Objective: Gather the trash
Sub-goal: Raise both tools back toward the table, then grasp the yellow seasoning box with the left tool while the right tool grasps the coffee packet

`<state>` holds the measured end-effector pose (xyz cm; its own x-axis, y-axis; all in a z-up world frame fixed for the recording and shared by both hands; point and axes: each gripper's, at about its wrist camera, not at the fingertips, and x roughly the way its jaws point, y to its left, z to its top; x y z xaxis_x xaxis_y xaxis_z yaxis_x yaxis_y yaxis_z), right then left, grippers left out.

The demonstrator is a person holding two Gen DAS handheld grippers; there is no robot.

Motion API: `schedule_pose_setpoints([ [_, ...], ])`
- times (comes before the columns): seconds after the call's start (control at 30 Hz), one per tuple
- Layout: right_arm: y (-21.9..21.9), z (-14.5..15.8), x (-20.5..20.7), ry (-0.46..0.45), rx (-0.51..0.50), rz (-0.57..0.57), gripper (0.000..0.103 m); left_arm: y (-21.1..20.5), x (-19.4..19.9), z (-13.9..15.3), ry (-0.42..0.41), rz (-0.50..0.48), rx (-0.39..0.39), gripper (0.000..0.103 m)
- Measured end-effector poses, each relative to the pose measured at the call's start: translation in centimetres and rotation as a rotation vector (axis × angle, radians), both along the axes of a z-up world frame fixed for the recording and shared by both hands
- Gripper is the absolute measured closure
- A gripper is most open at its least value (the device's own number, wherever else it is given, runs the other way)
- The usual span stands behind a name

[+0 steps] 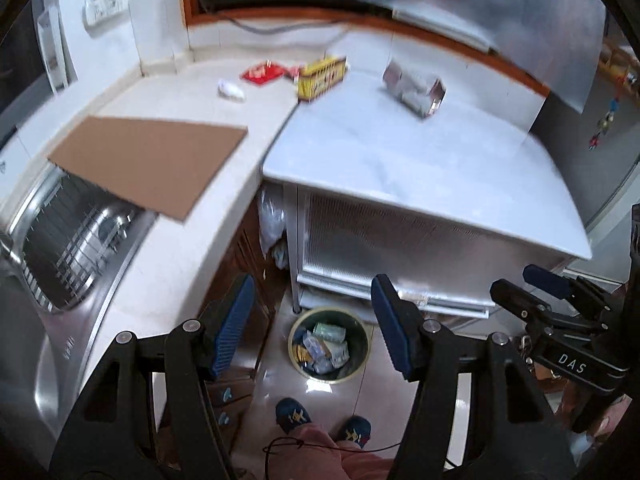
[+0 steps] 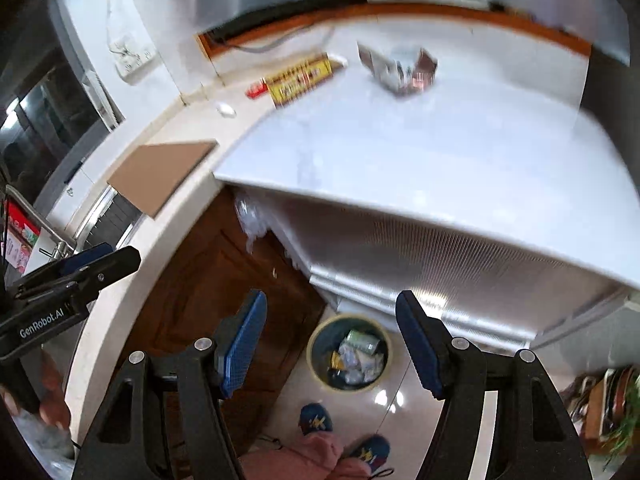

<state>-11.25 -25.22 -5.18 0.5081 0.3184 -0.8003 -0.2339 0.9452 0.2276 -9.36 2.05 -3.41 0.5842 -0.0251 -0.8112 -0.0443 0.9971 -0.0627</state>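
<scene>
A round green bin [image 1: 362, 354] [image 2: 316, 372] holding several wrappers stands on the floor below both grippers. On the counter lie a yellow box [image 1: 322, 76] [image 2: 300, 78], a red wrapper [image 1: 262, 73] [image 2: 256, 89], a crumpled white scrap [image 1: 231, 90] [image 2: 226, 110] and a silvery open carton [image 1: 416, 90] [image 2: 398, 66]. My left gripper [image 1: 312, 324] is open and empty, high above the bin. My right gripper [image 2: 332, 340] is open and empty, also above the bin. The right gripper shows at the right edge of the left wrist view [image 1: 548, 292]; the left gripper shows at the left edge of the right wrist view [image 2: 88, 268].
A brown cardboard sheet [image 1: 148, 164] [image 2: 160, 172] overhangs a steel sink [image 1: 68, 240]. A white table [image 1: 420, 168] [image 2: 440, 160] abuts the curved counter [image 1: 192, 264]. A wooden cabinet door [image 2: 212, 284] stands beside the bin. My feet [image 1: 294, 420] are on the tiled floor.
</scene>
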Motion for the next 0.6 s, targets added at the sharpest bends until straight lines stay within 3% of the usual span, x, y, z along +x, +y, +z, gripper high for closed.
schedule_pose_setpoints([
  [0.3,-1.4,8.5,2.7,-0.168,-0.017,0.023,0.035,0.1,2.3,7.9,-0.099,-0.009,0.019,0.042],
  [0.6,-0.3,14.1,9.4,-0.27,-0.066,0.035,0.035,2.3,9.9,11.1,-0.075,-0.031,0.052,0.042],
])
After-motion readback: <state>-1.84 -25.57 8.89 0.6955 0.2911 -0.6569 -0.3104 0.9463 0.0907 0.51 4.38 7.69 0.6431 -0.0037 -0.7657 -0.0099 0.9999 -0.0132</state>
